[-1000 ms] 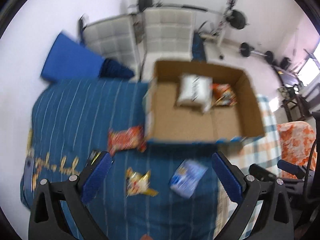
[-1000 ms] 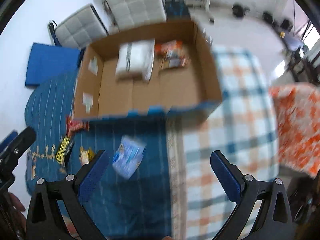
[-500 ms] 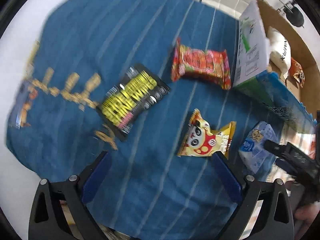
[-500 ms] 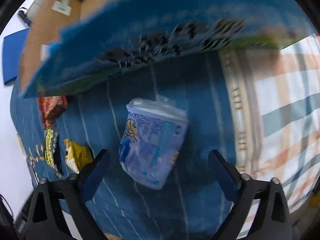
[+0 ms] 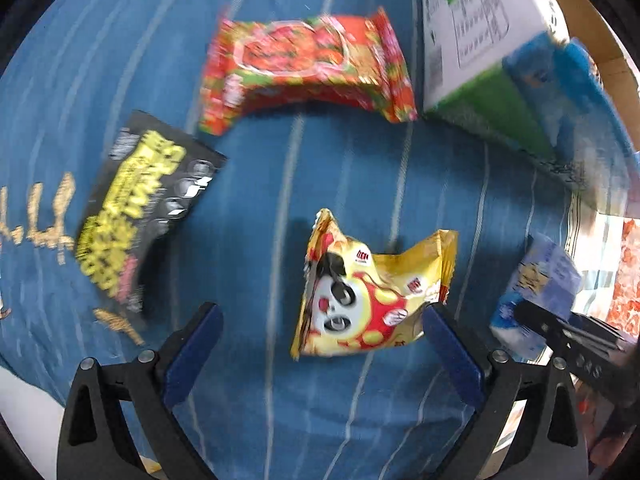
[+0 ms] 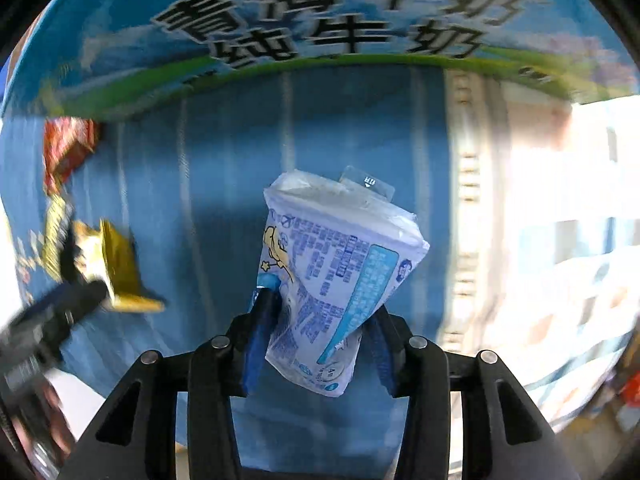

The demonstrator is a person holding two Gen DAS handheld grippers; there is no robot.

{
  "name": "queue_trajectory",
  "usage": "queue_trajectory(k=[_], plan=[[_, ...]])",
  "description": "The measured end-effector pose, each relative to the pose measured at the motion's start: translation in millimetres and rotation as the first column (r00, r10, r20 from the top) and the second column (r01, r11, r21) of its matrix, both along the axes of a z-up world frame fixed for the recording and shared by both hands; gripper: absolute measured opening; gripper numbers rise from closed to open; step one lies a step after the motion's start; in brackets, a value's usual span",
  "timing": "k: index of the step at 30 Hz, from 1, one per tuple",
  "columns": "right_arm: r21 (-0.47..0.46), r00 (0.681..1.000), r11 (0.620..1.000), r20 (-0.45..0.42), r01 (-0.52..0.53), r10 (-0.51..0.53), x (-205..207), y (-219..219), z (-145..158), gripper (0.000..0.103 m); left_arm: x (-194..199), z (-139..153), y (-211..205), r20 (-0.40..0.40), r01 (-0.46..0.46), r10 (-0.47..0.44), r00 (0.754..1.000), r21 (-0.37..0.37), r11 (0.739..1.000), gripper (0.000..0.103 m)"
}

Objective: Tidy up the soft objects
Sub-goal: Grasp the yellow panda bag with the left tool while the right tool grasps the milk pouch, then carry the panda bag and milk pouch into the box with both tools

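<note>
1. Between my right gripper [image 6: 316, 320]'s blue pads sits the pale blue tissue pack [image 6: 340, 276]; the jaws are closing and the pads already dent its lower end, so I read it as pinched, though not yet fully squeezed.
2. Its long axis runs away from the tongs toward the printed carton [image 6: 320, 20], tilted a little to the right, with the sealed flap at the far end. The pack lies on the blue striped blanket [image 6: 224, 168], near the carton's front wall but apart from it.
3. That carton wall fills the top of the right wrist view, straight ahead of the pack. I judge that the coming move turns on this: the pack must go up and over that wall, not forward into it.
4. My left gripper [image 5: 320, 340] points down with its jaws wide apart and nothing held. The yellow panda snack bag [image 5: 372, 292] lies between the pads but off to the right, its edge just beside the right pad [image 5: 444, 336], the left pad well clear.
5. That bag's long axis runs roughly along the gripper's line, so closing would take it across its width.
6. The red snack bag [image 5: 304, 68] and the black-and-yellow pouch [image 5: 136, 216] lie farther off, nearer the left hand than the right.
</note>
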State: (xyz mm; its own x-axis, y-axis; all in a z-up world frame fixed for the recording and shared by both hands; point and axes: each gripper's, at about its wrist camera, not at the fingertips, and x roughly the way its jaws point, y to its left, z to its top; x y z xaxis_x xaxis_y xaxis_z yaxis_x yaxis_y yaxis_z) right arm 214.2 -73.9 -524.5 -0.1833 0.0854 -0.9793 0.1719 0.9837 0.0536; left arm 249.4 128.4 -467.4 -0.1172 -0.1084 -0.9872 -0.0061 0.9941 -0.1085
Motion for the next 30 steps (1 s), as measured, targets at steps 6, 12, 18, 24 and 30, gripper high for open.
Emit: queue_trajectory(k=[6,12,18,24,30], plan=[[-0.004,1.0,1.0,-0.024,-0.014,0.014,-8.3,-7.2,-8.0,0.048,1.7,-23.6,-17.3,-0.034,-0.001,-0.001,0.999,-0.047,0.999,0.095],[-0.001,1.0,1.0,-0.024,0.008,-0.008,-13.3,-5.1,-12.0,0.048,6.4,-22.3,-40.1,-0.022,0.0,-0.003,1.0,-0.101,0.995,0.048],[0.029,0.999,0.999,-0.018,0.03,-0.03,-0.3,-32.0,-2.3,0.036,10.0,-8.3,-66.6,0.015,0.025,-0.024,1.0,-0.087,0.996,0.04],[0.03,1.0,0.999,0.013,-0.013,0.013,-1.4,-32.9,15.8,0.03,-5.9,13.5,-78.1,0.061,0.022,-0.018,0.998,-0.062,0.998,0.04],[0.014,0.996,0.997,0.05,-0.079,0.079,-2.3,-30.1,37.8,0.029,-26.0,34.4,-98.5,0.097,0.06,-0.056,0.994,-0.036,0.998,0.039]])
